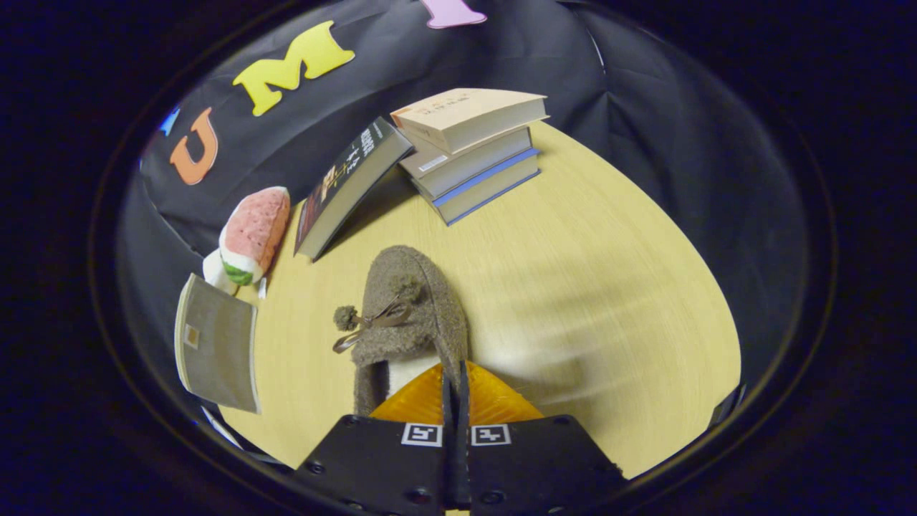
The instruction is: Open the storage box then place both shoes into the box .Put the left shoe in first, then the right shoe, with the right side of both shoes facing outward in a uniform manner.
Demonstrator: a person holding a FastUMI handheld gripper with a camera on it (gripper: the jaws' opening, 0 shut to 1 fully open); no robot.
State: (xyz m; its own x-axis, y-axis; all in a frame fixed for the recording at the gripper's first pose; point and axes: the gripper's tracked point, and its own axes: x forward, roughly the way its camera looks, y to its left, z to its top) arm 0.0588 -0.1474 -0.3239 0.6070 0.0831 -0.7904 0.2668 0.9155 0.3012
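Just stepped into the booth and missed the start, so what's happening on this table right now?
A hand-held gripper has its two fingers pinched together on the side wall of a fuzzy brown slipper with pom-pom ties, near its heel opening. The slipper points away across the light wooden table. Beyond it, a dark book leans against a stack of three books. Beside the slipper are a watermelon-slice plush toy and a grey flat panel.

Shoe (408, 315) heel behind tongs (455, 387)
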